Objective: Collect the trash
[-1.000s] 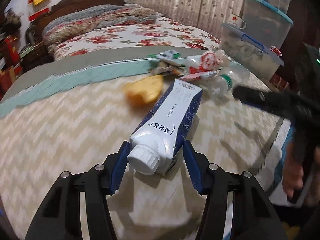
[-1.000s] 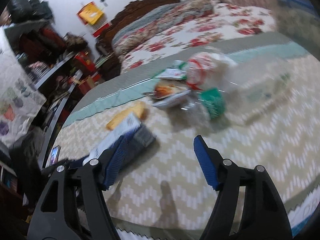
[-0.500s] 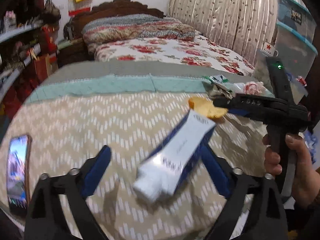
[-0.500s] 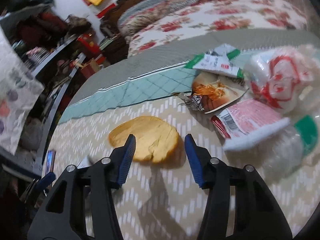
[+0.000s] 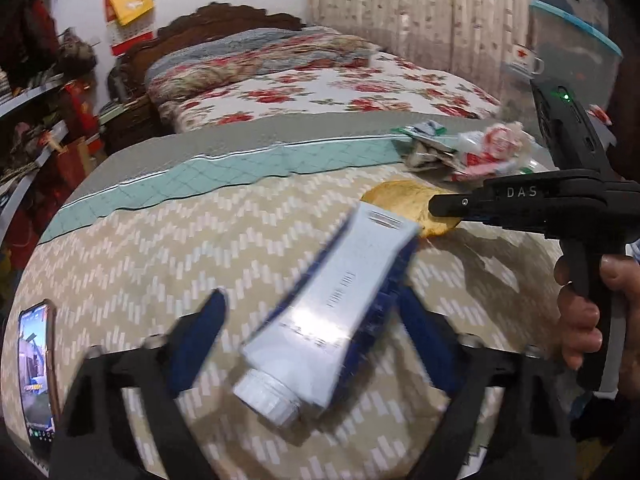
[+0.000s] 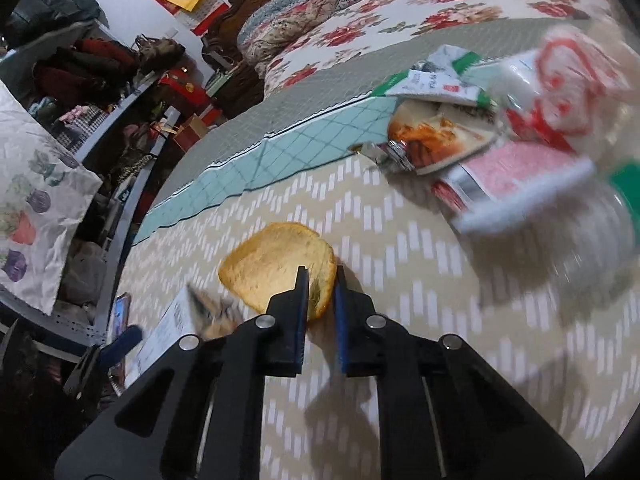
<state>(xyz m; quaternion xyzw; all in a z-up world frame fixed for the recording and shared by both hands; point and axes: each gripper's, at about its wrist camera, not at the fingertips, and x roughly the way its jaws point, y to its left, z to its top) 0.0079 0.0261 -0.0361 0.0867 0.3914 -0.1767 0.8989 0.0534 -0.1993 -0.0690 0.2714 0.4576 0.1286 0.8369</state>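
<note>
The peel [image 6: 280, 264], a yellow-orange curved piece, lies on the chevron-patterned surface [image 6: 400, 280], and the right gripper [image 6: 320, 280] has its blue fingers [image 6: 301, 292] pinched together on the peel's near edge. In the left view the same gripper reaches in from the right, its black tip over the peel [image 5: 404, 200], with a hand [image 5: 584, 312] wrapped around its handle.

Just beside the peel, nearer the left gripper [image 5: 312, 320], is the milk carton [image 5: 340, 304], white and dark blue, its screw cap [image 5: 266, 396] pointing toward the camera. It sits tilted between the left gripper's fingers [image 5: 204, 332], which are closing; the right-hand finger lies against the carton's blue side, while a clear gap remains on the other side. The carton is blurred.

Farther back, toward the surface's far right edge, is a heap of wrappers [image 6: 440, 136]: a green-and-white packet [image 6: 436, 80], a red-and-white plastic bag [image 6: 568, 80], a pink pack [image 6: 516, 176] and a clear bottle with a green cap [image 6: 624, 188].

A phone [image 5: 34, 356] lies at the surface's left edge, screen lit. Behind the surface stands a bed [image 5: 320, 80] with a floral cover.
</note>
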